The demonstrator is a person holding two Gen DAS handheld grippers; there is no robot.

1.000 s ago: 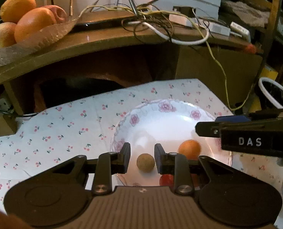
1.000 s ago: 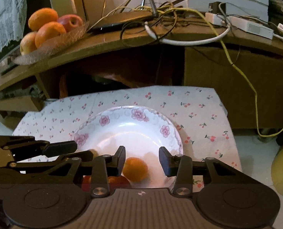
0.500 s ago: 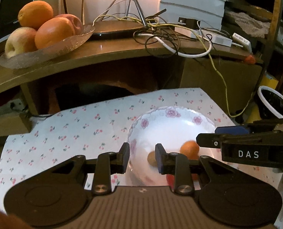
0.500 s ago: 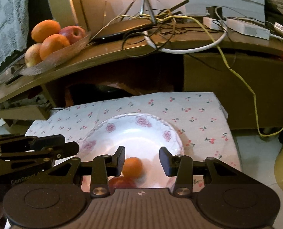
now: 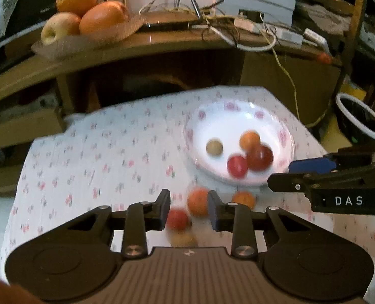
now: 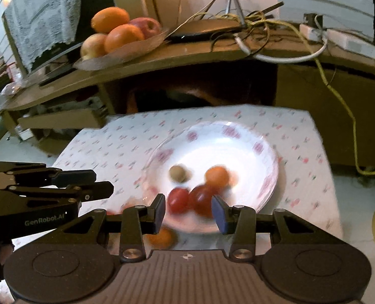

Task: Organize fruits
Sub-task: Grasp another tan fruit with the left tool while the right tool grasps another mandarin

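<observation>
- Plate holds four small fruits; more lie loose on the cloth just before it.
- Left gripper and right gripper both gape, empty.
- Orange fruit is probably light, round, apt to roll; pinch it across the middle.

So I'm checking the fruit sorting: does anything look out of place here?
Yes. Four fruits sit in the flowered plate, but an orange, a second orange and a red fruit lie loose on the tablecloth beside it.

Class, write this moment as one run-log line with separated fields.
left gripper: open, empty | right gripper: open, empty | plate: four fruits | tablecloth: loose fruits near the plate
</observation>
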